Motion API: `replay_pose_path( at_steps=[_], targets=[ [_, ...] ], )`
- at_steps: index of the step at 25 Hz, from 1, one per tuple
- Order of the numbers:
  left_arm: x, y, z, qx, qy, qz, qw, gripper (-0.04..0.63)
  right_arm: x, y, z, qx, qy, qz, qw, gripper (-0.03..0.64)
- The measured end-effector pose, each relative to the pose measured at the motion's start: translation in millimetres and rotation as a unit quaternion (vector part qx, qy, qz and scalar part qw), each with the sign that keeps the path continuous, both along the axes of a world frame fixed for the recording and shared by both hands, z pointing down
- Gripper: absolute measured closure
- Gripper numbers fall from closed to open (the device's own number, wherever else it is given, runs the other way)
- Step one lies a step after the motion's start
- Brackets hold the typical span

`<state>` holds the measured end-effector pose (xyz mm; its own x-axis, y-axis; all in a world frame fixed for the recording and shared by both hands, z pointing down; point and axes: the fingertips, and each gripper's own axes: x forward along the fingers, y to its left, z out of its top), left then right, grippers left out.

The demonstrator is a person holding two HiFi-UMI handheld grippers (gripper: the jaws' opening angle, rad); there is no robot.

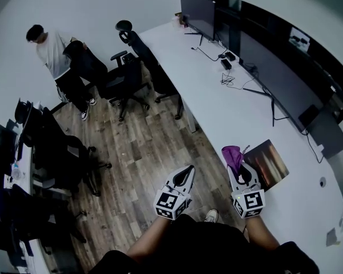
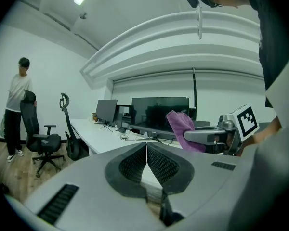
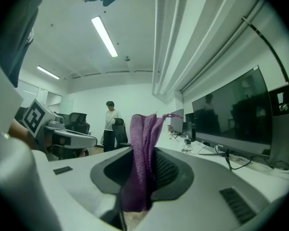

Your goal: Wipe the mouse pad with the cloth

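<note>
Currently, your right gripper (image 1: 240,170) is clamped on the purple cloth (image 3: 143,148), which stands up between its jaws. Your left gripper (image 2: 146,150) has its jaws pressed together on nothing. The cloth is held just beside the near corner of the mouse pad (image 1: 270,163), which lies flat on the white desk (image 1: 228,113). Judgement: the cloth is secured and wiping has not begun. Next, lower the cloth onto the pad and sweep across it. No container appears in any view.
</note>
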<state>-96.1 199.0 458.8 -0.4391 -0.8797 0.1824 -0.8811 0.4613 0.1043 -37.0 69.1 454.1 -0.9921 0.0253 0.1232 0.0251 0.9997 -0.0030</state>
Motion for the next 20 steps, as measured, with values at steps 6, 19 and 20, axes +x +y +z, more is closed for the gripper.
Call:
replay_pose_path(
  at_steps=[6,19,20],
  targets=[
    [-9.0,-10.2,12.9,0.001,0.014,0.003,0.9999,0.572,-10.3,-14.8,3.5,0.004,0.004,0.006,1.0,0.499],
    [-93.5,-96.0,25.7,-0.029,-0.001,0.098,0.9948,0.572,-82.4,-73.2,13.0,-0.004,0.016,0.078,0.997,0.499],
    [-99.7,-103.1,25.0,-0.031,0.0,0.107,0.9938,0.572,-89.1,-75.1,15.4,-0.005,0.018,0.082,0.996,0.499]
  ],
)
